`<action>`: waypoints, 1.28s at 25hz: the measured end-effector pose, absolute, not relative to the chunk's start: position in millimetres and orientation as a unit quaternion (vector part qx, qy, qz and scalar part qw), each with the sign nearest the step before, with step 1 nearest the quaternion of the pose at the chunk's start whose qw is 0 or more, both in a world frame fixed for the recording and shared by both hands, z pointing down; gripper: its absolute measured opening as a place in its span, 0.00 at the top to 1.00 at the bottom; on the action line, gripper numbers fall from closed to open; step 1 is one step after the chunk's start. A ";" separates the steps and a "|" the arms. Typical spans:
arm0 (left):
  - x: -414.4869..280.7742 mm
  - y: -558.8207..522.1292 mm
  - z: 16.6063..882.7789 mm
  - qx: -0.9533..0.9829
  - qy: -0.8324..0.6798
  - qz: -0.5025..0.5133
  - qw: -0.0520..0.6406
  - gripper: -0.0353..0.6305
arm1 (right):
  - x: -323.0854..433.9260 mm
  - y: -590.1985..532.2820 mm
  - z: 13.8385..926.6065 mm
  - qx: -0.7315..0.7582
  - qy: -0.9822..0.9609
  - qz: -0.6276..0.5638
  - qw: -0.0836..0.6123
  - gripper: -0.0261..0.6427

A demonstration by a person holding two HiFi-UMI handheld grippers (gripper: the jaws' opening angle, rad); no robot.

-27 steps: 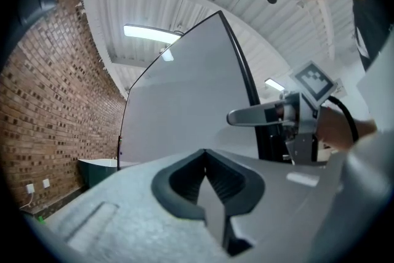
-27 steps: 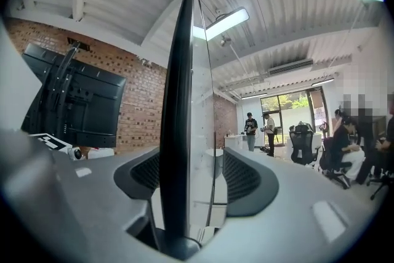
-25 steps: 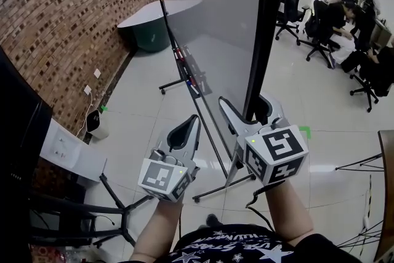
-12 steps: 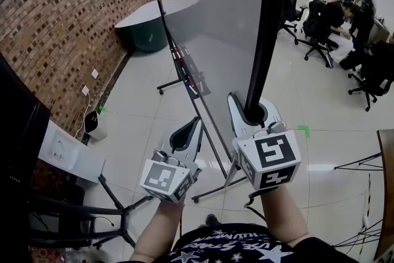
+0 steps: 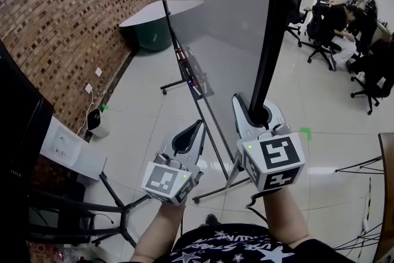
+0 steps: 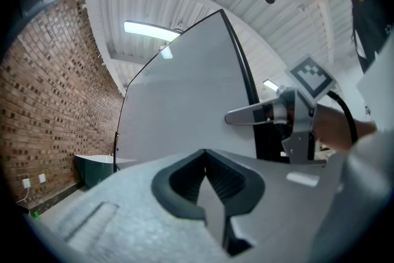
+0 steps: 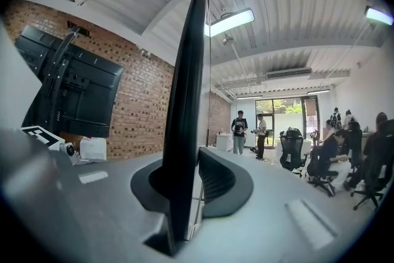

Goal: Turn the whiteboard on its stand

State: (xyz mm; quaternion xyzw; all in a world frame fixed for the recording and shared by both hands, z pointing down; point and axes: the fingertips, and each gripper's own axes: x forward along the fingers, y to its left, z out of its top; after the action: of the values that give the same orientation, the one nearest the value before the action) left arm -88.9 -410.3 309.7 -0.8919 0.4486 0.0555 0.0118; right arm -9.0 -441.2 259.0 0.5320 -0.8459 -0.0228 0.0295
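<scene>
Right hand-held gripper (image 5: pixel 258 106) onto whiteboard (image 5: pixel 215 9) (chairs (image 5: pixel 315 31))

Left, a brick wall (image 5: pixel 61 9); glossy white floor (image 5: pixel 141 120), office chairs (image 5: pixel 300 6) (some occupied), ceiling striplights (image 7: pixel 229 22).

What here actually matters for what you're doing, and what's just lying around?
In the job: whiteboard, its stand, right gripper clamped on its edge.
Just there: left gripper, round table, office chairs, black screen.
</scene>
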 end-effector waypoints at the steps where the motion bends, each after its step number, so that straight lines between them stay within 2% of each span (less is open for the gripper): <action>1: -88.6 -408.5 309.0 -0.892 0.449 0.056 0.012 0.94 | -8.7 -439.9 257.7 0.532 -0.846 -0.022 0.029 0.88; 15: -93.1 -365.2 303.9 -0.880 0.472 0.048 -0.006 0.94 | -14.8 -416.0 249.5 0.536 -0.843 -0.027 0.034 0.88; 25: -123.4 -325.8 291.3 -0.901 0.428 0.068 0.018 0.94 | -7.4 -377.3 236.9 0.540 -0.841 -0.023 0.020 0.88; 32: -111.1 -290.5 336.8 -0.914 0.401 0.051 -0.004 0.94 | 8.7 -329.4 263.3 0.543 -0.839 -0.026 0.007 0.88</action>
State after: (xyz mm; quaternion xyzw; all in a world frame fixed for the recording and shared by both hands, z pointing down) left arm -111.1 -290.5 336.8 -0.9145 0.4015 0.0508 -0.0039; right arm 8.7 -329.4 263.3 0.5433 -0.8391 -0.0259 0.0070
